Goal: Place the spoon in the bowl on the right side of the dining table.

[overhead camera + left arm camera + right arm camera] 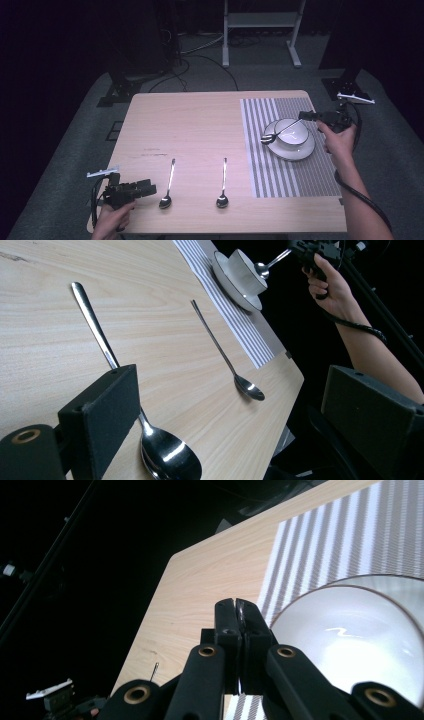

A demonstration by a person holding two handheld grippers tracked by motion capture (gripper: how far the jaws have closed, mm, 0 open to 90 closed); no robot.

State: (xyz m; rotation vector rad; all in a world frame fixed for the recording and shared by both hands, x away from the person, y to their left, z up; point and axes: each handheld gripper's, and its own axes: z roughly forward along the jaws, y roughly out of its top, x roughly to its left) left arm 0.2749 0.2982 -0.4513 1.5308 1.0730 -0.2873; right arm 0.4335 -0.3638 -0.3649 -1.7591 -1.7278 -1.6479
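- A spoon [279, 131] is held in the right gripper [306, 116], its handle pinched between the jaws, which are pressed together on it in the right gripper view [237, 611].
- The held spoon slants down over a white bowl [294, 131], with its head past the bowl's near-left rim above the saucer edge.
- The bowl sits on a white saucer [300, 150], which lies on a grey-and-white striped placemat [280, 175] on the right part of the table [190, 125].
- The person's right hand [340, 140] grips the right gripper just beyond the saucer's right side.
- Two more spoons lie on the bare wood near the front edge, handles pointing away: a middle spoon [223, 185] and a left spoon [168, 185], well apart from each other.
- The left gripper [150, 189] hovers at the front-left corner, just beside the left spoon's head, held by the left hand [112, 220].
- In the left gripper view its jaws stand wide apart, holding nothing, with the left spoon's head [167, 457] between them.
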